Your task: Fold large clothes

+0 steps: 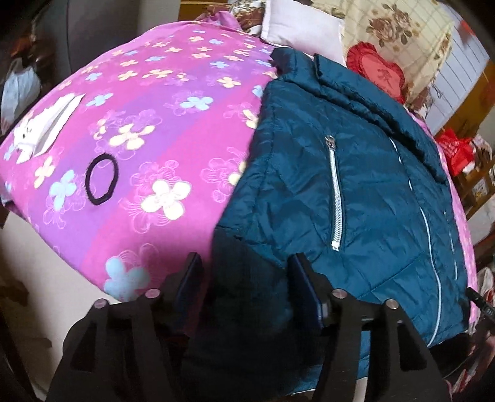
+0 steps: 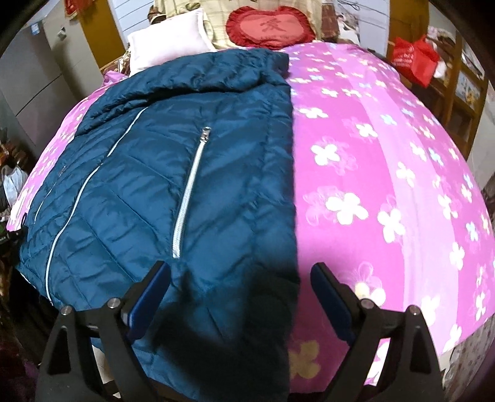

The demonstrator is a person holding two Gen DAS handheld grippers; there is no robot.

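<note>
Left gripper [image 1: 246, 272]: released, jaws spread, at the jacket's near hem on its left side; nothing between the fingers is gripped.
Right gripper [image 2: 239, 283]: released, jaws wide, straddling the jacket's right near corner; whether it touches the cloth cannot be told.
Jacket [image 2: 173, 173]: teal, quilted, flat on the bed, hem at the near edge, collar toward the pillows; sides appear already folded in, pocket zipper [image 2: 188, 194] up.
Bed [image 2: 386, 173]: pink flowered cover; hair tie [image 1: 102, 179] and white item [image 1: 43, 130] on its left part.
Pillows: white pillow [image 2: 170, 40], red cushion [image 2: 269, 27] at the far edge.
Step, judged: lengthwise fold about to start.
Next move calls for: both grippers clenching the hem corners, lifting evenly, carrying the hem toward the collar.
</note>
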